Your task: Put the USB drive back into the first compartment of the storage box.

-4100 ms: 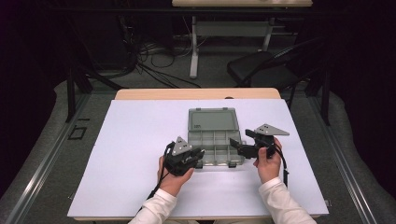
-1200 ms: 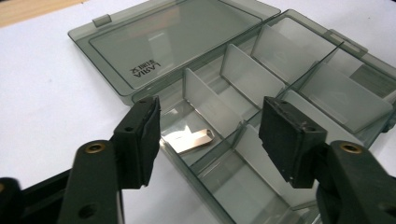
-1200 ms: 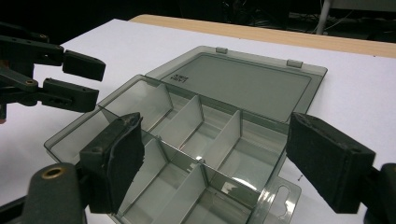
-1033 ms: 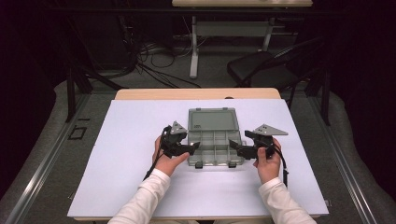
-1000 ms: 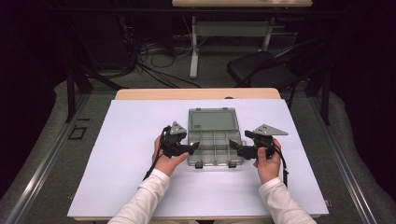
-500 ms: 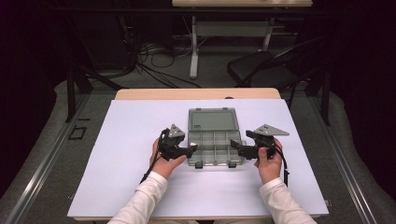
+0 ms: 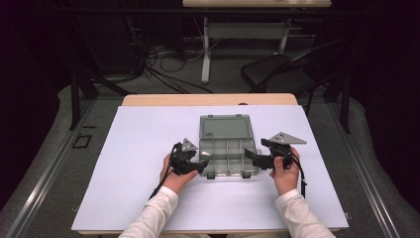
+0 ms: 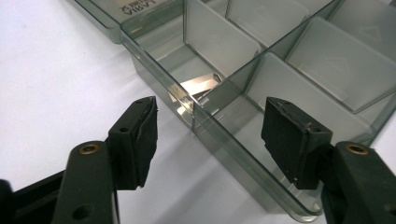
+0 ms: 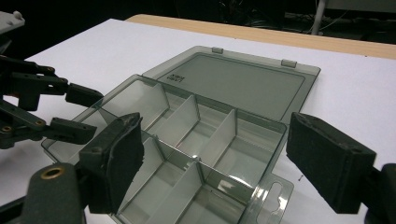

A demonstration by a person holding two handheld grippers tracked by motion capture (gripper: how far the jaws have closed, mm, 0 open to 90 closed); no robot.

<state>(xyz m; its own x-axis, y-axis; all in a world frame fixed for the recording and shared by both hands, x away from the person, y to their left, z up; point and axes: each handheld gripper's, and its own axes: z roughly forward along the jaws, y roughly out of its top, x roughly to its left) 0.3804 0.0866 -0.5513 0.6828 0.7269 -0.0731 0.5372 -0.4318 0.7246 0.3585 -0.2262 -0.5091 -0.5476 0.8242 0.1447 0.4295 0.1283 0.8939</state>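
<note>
Landmark: clear grey compartment box [image 7: 228, 151], lid open and lying flat on the far side of the tray, on the white table top [image 7: 133, 168].

Box position: middle of the table top, slightly toward the person's edge; two latch tabs on its near wall face the person.

Box interior: divided into compartments by clear partitions; lid [image 9: 243, 84] lies flat behind the tray, with two hinge tabs on its far edge.

Left gripper [image 7: 204, 161]: at the box's left wall, near the front corner. In the left gripper view [image 8: 210, 128] the jaws straddle that wall, one pad outside over the table top, the other pad over the tray inside.

Left gripper state: jaws apart and have just been closing; the wall stands between them, and neither pad presses on it. Not gripping.

Right gripper [image 7: 249, 158]: at the box's right wall, near the front right corner, opposite the left gripper.

Right gripper state: jaws spread wide in the right gripper view [image 9: 215, 154]; the box's near corner with its hang tab lies between and below them. I cannot tell whether a pad touches the wall. Nothing clamped.

Hands: left hand [image 7: 174, 174] and right hand [image 7: 284, 173] each rest on the table top just beside the box's front corners, white sleeves behind them.
</note>
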